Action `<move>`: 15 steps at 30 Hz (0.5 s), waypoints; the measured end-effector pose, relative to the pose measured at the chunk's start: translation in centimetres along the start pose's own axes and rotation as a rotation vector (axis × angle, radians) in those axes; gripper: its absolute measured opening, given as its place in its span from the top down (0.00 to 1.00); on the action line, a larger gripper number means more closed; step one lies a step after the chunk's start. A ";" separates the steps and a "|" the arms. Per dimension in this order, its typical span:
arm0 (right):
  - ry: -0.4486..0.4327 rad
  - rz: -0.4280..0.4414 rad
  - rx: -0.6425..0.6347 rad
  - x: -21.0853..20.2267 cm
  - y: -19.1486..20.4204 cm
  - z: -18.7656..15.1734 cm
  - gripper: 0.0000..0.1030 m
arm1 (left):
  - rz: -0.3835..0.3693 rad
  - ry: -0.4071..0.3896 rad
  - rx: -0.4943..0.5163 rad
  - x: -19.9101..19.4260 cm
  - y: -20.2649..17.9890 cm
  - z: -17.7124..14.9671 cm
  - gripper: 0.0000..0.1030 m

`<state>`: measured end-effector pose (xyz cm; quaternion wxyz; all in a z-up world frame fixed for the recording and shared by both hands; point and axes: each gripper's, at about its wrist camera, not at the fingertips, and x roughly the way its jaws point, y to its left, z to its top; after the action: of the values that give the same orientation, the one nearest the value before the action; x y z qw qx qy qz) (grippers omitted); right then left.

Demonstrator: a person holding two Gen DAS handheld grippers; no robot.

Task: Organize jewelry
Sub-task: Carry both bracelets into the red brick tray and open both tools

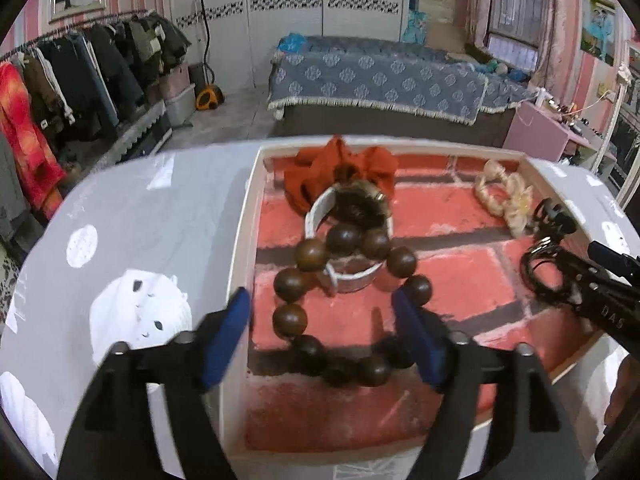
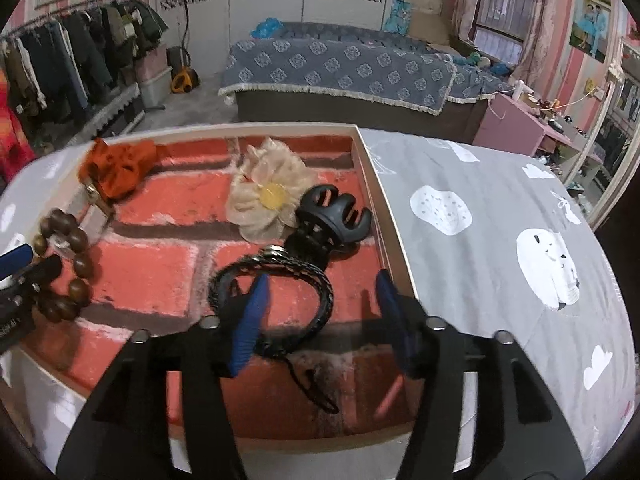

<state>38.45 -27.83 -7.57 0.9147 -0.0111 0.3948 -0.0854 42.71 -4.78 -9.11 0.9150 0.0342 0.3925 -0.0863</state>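
A white-rimmed tray lined with a red brick pattern holds the jewelry. In the left wrist view my left gripper stands open over a brown wooden bead bracelet, whose near beads lie between the blue fingers, untouched. The bracelet leans on a white bangle below an orange scrunchie. In the right wrist view my right gripper is open above a black braided bracelet lying flat on the tray. One blue finger overlaps its loop.
A cream fabric flower and a black claw clip lie just beyond the braided bracelet. The tray sits on a grey cloth with white figures. Behind are a bed and a clothes rack.
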 end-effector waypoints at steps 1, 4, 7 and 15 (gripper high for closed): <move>-0.011 -0.004 0.005 -0.3 -0.1 0.1 0.27 | -0.011 -0.005 -0.003 -0.2 -0.1 0.0 0.21; -0.044 -0.021 0.013 -1.3 -0.2 0.4 0.13 | -0.056 -0.010 -0.021 -1.1 -0.2 0.3 0.21; -0.079 -0.060 0.015 -2.1 -0.4 0.5 0.04 | -0.043 -0.030 -0.027 -1.9 -0.1 0.6 0.13; -0.066 -0.054 0.044 -2.4 -1.1 0.6 0.04 | 0.055 -0.113 -0.006 -3.6 -0.3 0.9 0.11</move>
<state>37.08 -28.54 -5.36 0.9246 -0.0043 0.3620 -0.1183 40.90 -4.74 -5.90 0.9379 0.0371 0.3393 -0.0617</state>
